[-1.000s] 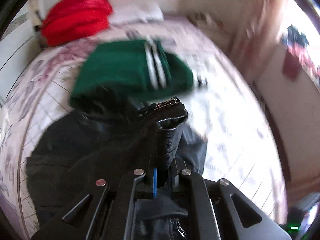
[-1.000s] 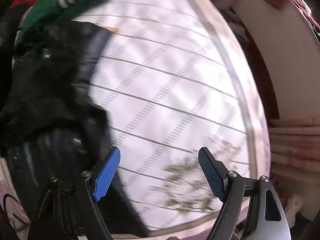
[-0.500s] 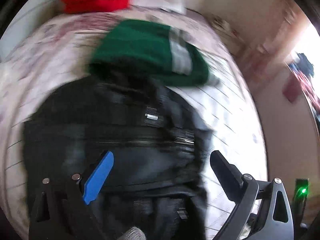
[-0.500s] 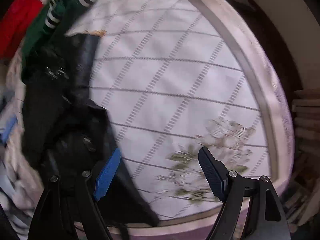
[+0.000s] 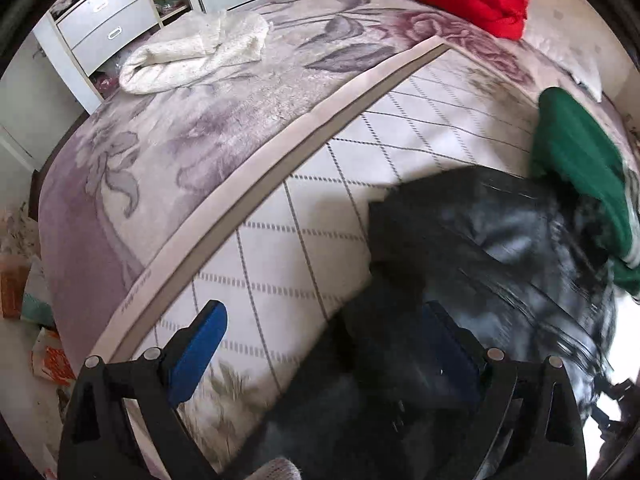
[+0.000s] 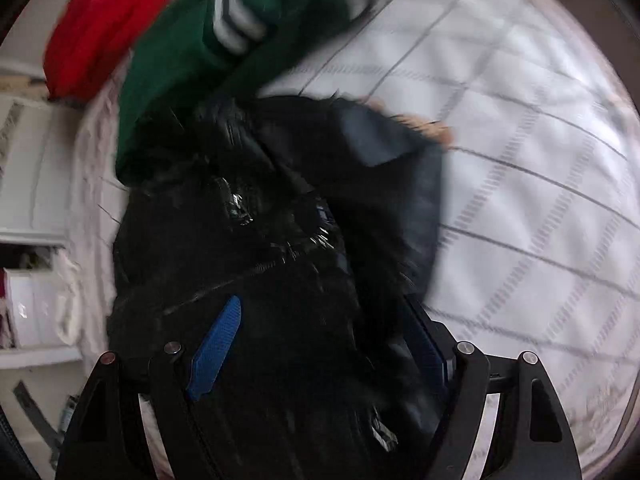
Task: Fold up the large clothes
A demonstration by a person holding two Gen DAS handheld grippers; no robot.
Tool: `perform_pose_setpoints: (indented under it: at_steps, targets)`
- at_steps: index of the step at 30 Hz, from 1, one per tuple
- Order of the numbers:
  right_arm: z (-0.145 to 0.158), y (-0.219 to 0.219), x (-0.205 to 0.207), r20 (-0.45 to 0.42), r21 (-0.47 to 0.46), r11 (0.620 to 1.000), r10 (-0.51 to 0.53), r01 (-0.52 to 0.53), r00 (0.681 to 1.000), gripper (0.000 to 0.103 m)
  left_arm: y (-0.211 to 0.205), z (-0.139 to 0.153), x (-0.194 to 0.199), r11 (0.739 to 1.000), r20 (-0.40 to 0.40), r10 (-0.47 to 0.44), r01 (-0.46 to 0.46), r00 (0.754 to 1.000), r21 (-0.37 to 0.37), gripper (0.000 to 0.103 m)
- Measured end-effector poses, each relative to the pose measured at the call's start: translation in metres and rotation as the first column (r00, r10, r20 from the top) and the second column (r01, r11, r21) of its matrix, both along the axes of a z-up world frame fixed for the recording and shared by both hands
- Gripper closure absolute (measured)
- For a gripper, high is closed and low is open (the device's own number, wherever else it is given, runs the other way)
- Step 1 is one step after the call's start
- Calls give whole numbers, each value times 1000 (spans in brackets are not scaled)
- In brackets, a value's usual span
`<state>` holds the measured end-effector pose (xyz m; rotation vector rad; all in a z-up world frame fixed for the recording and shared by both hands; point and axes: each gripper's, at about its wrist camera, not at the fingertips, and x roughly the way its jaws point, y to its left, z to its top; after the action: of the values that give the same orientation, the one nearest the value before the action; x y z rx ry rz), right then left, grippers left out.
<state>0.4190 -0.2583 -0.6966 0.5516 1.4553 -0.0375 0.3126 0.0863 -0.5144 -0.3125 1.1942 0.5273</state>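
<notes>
Both claws gape wide, gripping nothing: left gripper (image 5: 324, 354) alone shows a cream blanket (image 5: 196, 54) far ahead-left; right gripper (image 6: 320, 340) hovers over the black jacket (image 6: 260, 240).

The left black two-finger gripper with blue pads (image 5: 324, 350) has its jaws spread wide, nothing pinched between them. The right black two-finger gripper with blue pads (image 6: 320, 344) likewise stands wide apart, both fingers pointing forward and downward, no contact visible at either pad.

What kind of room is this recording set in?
Most likely a bedroom: clothes lie on a bed with a floral blanket, and a white chest of drawers stands beside it.
</notes>
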Motion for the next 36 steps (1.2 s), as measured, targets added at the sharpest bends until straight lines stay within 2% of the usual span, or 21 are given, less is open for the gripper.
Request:
perform_pose_setpoints:
  at_steps: [1,3,5,7,9,10,12,14,16,18,19,20,21,23,24,25,27,28,32,34,36]
  targets:
    - [-17,8,11,-61,-52,998,40,-43,997,21,1,-7,7,1000,-10,-10,10,1000,6,4]
    - [-26,15,19,-79,-98,993,59,-67,995,30,1,-17,20,999,-32,-39,40,999,13,4]
    - [-16,12,13,-62,-189,979,59,-70,996,79,-1,-26,30,997,-53,-71,72,996,27,4]
    - [-6,6,4,-36,-220,974,56,-63,998,99,-3,-34,39,994,-63,-98,100,993,37,4]
    - [6,-10,-12,-8,-213,977,16,-17,1000,103,-5,-40,46,992,-75,-115,118,991,39,4]
    - [10,-18,-20,-23,-249,968,2,-7,1000,103,-4,-43,49,992,-80,-117,121,990,39,4]
    - [11,-32,-29,-51,-234,972,-38,25,998,103,-6,-49,54,991,-84,-128,130,988,27,4]
    - [12,-52,-37,-68,-119,988,-108,100,992,103,-9,-55,59,989,-90,-141,143,986,19,4]
    - [19,-70,-42,-24,91,981,-170,172,985,102,-11,-58,62,988,-86,-150,152,985,11,4]
    - [27,-79,-39,23,153,980,-133,128,991,96,-15,-59,64,986,-87,-162,164,983,18,4]
    - [27,-76,-33,36,160,983,-100,93,994,84,-17,-59,65,985,-88,-168,171,982,26,4]
    - [24,-74,-28,38,164,984,-80,73,996,58,-18,-59,65,984,-90,-174,177,981,34,4]
    - [13,-70,-20,7,147,988,-44,43,999,41,-19,-58,65,983,-91,-177,181,980,41,4]
    - [-14,-66,-8,-61,110,994,1,5,998,35,-21,-54,64,980,-90,-186,191,979,52,4]
    - [-22,-62,-5,-85,87,996,44,-37,995,35,-21,-52,63,979,-91,-188,194,978,57,4]
    - [-25,-59,0,-83,59,996,68,-63,994,44,-22,-49,62,978,-90,-190,196,978,65,4]
    - [-11,-57,1,-56,-43,993,103,-105,993,92,-25,-34,57,975,-59,-198,202,978,91,4]
    - [-2,-55,0,-40,-72,991,113,-116,993,97,-28,-26,54,974,-41,-200,203,979,104,4]
    - [45,-81,-25,76,-93,996,13,-6,997,99,-39,-3,39,972,-5,-201,200,980,121,4]
    - [67,-98,-40,125,-90,994,-55,67,991,99,-43,-3,35,974,-7,-193,192,981,124,4]
    - [67,-95,-33,125,-117,990,-70,85,990,99,-43,-14,38,977,-27,-175,177,984,117,4]
